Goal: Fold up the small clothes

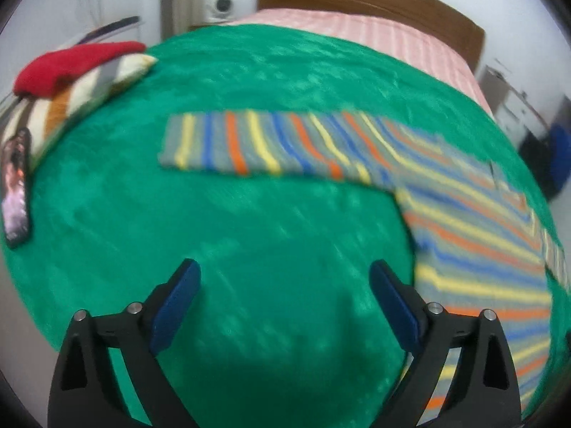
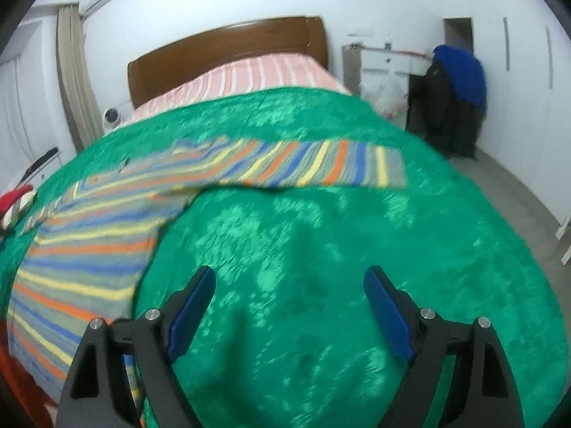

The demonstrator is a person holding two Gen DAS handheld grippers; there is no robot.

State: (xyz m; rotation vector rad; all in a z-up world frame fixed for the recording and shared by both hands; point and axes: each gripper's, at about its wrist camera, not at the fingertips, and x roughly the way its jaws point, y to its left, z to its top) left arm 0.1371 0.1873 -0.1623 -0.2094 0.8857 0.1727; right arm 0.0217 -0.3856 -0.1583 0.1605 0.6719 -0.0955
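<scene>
Striped knit top [image 1: 446, 196] lay flat on green bedspread [image 1: 249, 232], sleeves toward 12 o'clock | soft, light, limp: pinch cuff or hem edge | left tongs [image 1: 285, 303], right tongs [image 2: 289, 306] gaped wide, empty

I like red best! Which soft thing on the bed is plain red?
The red cloth atop the striped pillow; the striped sweater is multicoloured.

bed [image 2: 228, 50] | green blanket [image 1: 249, 232] | on it: striped garment [image 1: 464, 221], pillow [image 1: 71, 103], possibly phone [image 1: 16, 192]
</scene>
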